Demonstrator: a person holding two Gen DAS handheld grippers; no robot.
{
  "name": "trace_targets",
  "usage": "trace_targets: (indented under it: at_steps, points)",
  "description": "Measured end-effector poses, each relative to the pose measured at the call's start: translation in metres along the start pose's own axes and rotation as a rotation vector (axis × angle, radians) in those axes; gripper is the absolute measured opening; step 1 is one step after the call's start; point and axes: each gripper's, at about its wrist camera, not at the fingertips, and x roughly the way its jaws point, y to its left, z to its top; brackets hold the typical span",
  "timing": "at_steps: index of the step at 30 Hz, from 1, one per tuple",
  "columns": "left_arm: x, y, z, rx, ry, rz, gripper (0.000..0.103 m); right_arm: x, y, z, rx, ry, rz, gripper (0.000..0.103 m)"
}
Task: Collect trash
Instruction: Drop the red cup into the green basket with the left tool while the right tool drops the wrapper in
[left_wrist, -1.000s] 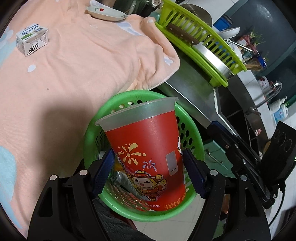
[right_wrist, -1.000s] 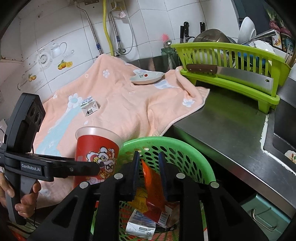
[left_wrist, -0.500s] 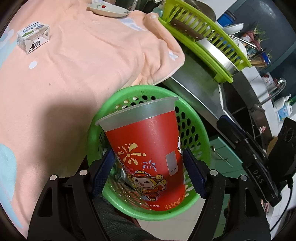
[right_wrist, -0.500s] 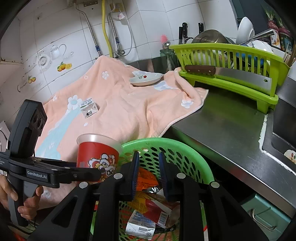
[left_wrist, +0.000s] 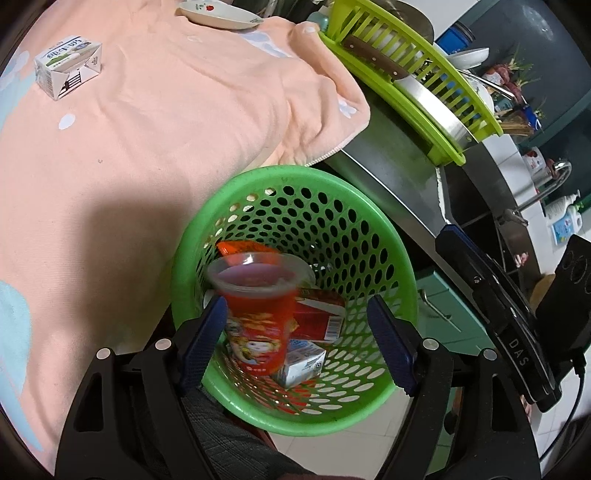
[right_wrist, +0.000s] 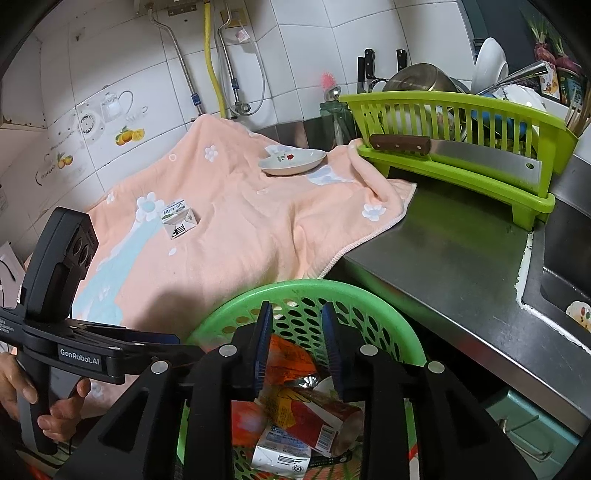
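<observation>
The left hand-held gripper (left_wrist: 295, 343) hangs over the green basket (left_wrist: 373, 236), its jaws spread and opening, with nothing pressed between the blue pads. The red cup (left_wrist: 258, 310), blurred, sits upright inside the basket just beside the left pad and clear of the right one; whether it touches that pad cannot be told. A cartoon figure is printed on its side; the small writing there is too blurred to read. Under and beside it lie a red carton with a barcode (left_wrist: 317, 317), an orange wrapper (left_wrist: 240, 249) and a small white carton (left_wrist: 301, 363).

The right hand-held gripper (right_wrist: 295, 347) points into the same basket (right_wrist: 391, 317); its jaws stand a narrow way apart and are opening, empty, above the orange wrapper (right_wrist: 288, 360) and the cartons.

On the worktop (right_wrist: 454, 258), a peach towel (right_wrist: 229, 229) covers the left part, its corner hanging near the front edge by the basket. A small milk carton (right_wrist: 178, 218) rests on the towel towards its left side; its green-and-white label is not legible. A shallow dish with a red motif (right_wrist: 291, 162) lies near the towel's back edge. A green dish rack (right_wrist: 461, 147) holding a cleaver stands at the back right.

The left tool's body reads "GenRobot.AI" in the right wrist view, and "DAS" shows on the right tool in the left wrist view. A hand (right_wrist: 22, 398) grips the left tool's handle.
</observation>
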Motion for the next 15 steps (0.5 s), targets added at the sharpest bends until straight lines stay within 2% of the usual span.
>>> trace_targets:
  at_steps: [8, 15]
  points:
    - [-0.012, 0.003, 0.002, 0.004, -0.024, 0.010, 0.081, 0.001, 0.006, 0.004, -0.006, -0.007, 0.001, 0.039]
    - [-0.035, 0.016, 0.009, -0.010, -0.078, 0.039, 0.082, 0.005, 0.012, 0.010, -0.016, -0.007, 0.012, 0.046]
